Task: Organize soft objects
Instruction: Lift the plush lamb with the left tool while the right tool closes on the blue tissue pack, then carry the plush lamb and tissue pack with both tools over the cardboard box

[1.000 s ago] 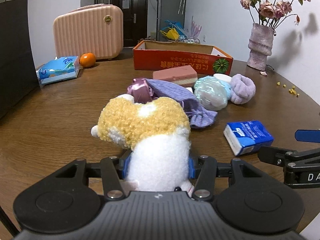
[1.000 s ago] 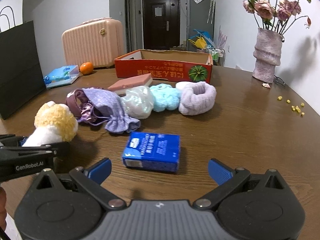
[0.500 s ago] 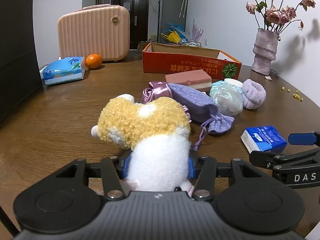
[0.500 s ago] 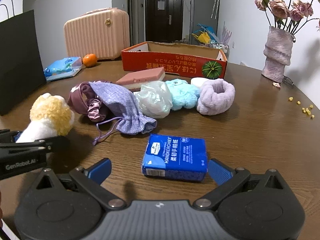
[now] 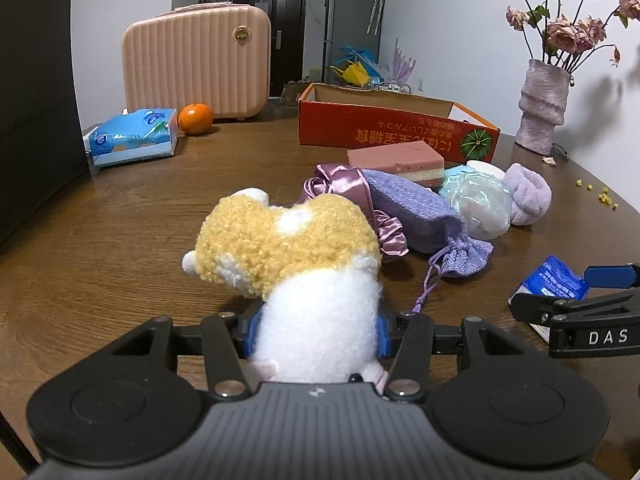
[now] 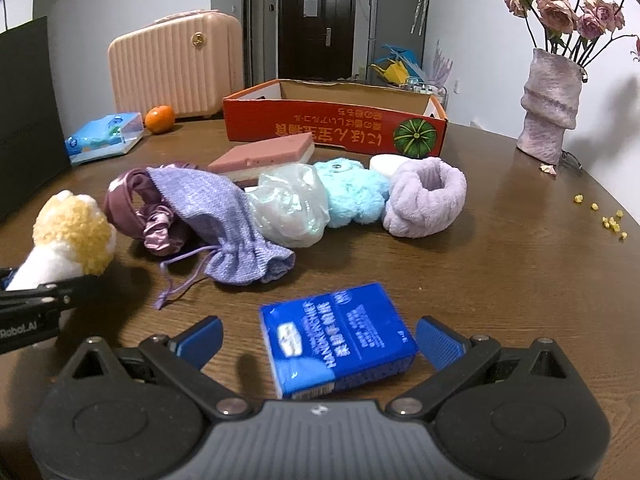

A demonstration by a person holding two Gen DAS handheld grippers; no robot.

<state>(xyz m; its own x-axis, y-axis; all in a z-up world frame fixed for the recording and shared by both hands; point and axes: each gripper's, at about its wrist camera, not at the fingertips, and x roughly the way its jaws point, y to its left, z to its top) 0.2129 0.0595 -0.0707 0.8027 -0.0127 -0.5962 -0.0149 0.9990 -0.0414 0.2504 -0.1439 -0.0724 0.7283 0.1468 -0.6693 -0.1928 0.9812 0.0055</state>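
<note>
Between the left tool's [image 5: 318,334] clamped pads sits a fluffy white-and-yellow plush [image 5: 304,264].

Both wrist views look forward and slightly down, low and close over the wooden table [image 5: 120,240], toward the far door [image 6: 316,24]. The left sits left of the right; the 2 share the red cardboard box [image 5: 396,128] and soft-item pile.
</note>
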